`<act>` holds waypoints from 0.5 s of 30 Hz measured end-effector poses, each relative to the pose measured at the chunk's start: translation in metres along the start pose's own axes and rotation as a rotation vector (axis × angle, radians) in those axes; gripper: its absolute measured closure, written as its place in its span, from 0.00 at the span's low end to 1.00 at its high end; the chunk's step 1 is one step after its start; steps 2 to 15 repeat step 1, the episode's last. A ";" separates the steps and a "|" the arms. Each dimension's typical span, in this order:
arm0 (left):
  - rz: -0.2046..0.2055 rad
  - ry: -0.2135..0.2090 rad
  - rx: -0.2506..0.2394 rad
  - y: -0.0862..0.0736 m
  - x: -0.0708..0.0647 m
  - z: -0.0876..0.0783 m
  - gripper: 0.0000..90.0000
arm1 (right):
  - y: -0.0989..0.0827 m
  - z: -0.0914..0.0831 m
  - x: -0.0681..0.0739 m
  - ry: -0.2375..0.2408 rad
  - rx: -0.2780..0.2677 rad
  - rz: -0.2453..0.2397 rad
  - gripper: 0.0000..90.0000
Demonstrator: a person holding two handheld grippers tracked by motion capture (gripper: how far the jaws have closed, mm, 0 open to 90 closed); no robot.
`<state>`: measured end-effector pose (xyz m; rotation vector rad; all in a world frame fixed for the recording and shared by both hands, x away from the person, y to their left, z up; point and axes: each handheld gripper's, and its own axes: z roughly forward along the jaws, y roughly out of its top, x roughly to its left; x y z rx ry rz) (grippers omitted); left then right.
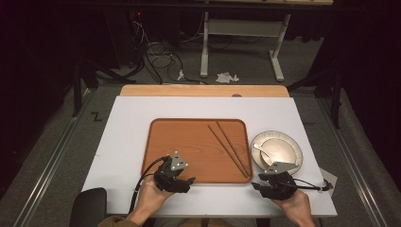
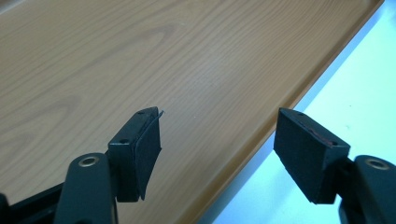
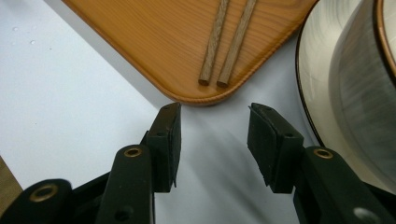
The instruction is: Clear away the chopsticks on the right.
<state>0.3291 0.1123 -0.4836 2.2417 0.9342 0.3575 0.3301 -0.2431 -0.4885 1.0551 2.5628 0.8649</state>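
A wooden tray [image 1: 189,146] lies on the white board in the middle of the table. Two brown chopsticks [image 1: 229,147] lie side by side on the tray's right half; their near ends [image 3: 215,60] sit just inside its corner. Right of the tray a pale plate [image 1: 293,144] carries a bowl [image 1: 279,150] with a white spoon [image 1: 261,150]. My left gripper [image 1: 185,181] is open over the tray's near edge [image 2: 261,140], nothing between its pads. My right gripper [image 3: 212,140] is open above the white board, just off the tray's near right corner beside the plate [image 3: 310,79].
The white board [image 1: 127,137] covers a wooden tabletop whose far edge [image 1: 203,90] shows. Beyond the table, cables [image 1: 156,56], a white frame [image 1: 241,28] and crumpled paper [image 1: 226,76] sit on the floor. A dark chair back [image 1: 87,205] is at the lower left.
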 end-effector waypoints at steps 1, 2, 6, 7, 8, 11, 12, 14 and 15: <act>-0.001 0.001 0.001 0.000 0.000 0.000 0.35 | 0.000 0.000 0.000 0.003 -0.002 -0.003 0.61; -0.001 0.001 0.001 0.000 0.000 0.000 0.35 | 0.000 0.000 0.000 0.003 -0.002 -0.003 0.61; -0.001 0.001 0.001 0.000 0.000 0.000 0.35 | 0.000 0.000 0.000 0.003 -0.002 -0.003 0.61; -0.001 0.001 0.001 0.000 0.000 0.000 0.35 | 0.000 0.000 0.000 0.003 -0.002 -0.003 0.61; -0.001 0.001 0.001 0.000 0.000 0.000 0.35 | 0.000 0.000 0.000 0.003 -0.002 -0.003 0.61; -0.001 0.001 0.001 0.000 0.000 0.000 0.35 | 0.000 0.000 0.000 0.003 -0.002 -0.003 0.61; -0.001 0.001 0.001 0.000 0.000 0.000 0.35 | 0.000 0.000 0.000 0.003 -0.002 -0.003 0.61; -0.001 0.001 0.001 0.000 0.000 0.000 0.35 | 0.000 0.000 0.000 0.003 -0.002 -0.003 0.61; -0.001 0.001 0.001 0.000 0.000 0.000 0.35 | 0.000 0.000 0.000 0.003 -0.002 -0.003 0.61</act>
